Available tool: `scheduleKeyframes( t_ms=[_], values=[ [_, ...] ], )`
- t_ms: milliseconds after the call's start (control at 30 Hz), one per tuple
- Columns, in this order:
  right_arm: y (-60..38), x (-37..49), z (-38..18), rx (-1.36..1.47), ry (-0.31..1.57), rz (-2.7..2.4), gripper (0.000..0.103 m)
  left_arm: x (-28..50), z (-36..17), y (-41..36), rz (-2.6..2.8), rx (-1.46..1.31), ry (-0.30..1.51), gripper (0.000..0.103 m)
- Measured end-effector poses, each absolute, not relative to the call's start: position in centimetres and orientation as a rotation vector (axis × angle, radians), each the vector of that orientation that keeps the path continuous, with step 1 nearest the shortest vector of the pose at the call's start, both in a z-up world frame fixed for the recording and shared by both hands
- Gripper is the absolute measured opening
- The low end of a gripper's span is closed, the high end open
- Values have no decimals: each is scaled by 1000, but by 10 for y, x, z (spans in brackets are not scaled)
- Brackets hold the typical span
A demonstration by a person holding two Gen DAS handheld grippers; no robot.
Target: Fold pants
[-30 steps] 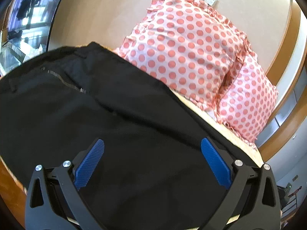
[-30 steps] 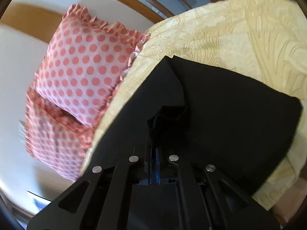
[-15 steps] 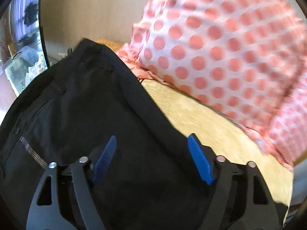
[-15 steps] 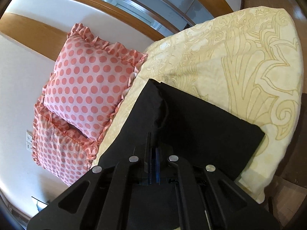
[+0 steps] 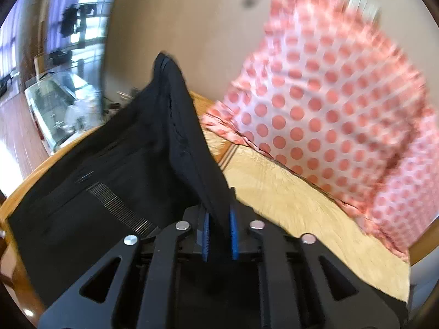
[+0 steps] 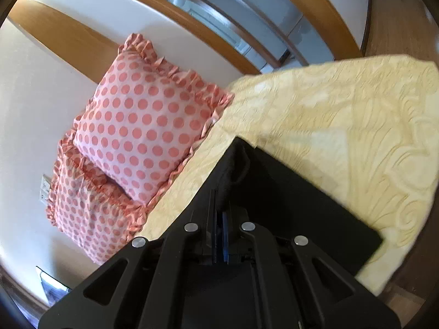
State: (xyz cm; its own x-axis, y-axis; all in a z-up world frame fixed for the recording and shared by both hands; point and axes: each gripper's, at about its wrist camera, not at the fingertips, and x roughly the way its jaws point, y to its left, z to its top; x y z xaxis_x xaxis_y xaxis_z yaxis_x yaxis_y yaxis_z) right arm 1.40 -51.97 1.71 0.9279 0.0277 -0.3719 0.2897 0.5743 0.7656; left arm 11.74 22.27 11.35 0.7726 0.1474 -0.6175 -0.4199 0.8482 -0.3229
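Right wrist: one pants, two pillows.

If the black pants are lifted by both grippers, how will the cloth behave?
The black fabric pants will probably sag between the grips: they already peak into a soft ridge at the left gripper. They bunch at the right gripper, so likely thin and light. The zipper part may hang a little stiffer.

One pair of black pants, two polka-dot pillows, one yellow bedspread, two claws.
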Motion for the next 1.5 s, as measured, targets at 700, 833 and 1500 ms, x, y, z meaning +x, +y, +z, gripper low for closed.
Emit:
scheduleKeyframes(
  t_ms=[700,833,1500],
  values=[
    [-540,-10,-2,1082,419,-246,3,-31,34,212,400,-556,680,13],
    [-542,-16,-2,1058,441,-289,3,-44,31,200,398,-519,672,13],
    [-545,-37,-6,1008,481,-397,33,-74,35,204,463,-472,606,65]
  ],
)
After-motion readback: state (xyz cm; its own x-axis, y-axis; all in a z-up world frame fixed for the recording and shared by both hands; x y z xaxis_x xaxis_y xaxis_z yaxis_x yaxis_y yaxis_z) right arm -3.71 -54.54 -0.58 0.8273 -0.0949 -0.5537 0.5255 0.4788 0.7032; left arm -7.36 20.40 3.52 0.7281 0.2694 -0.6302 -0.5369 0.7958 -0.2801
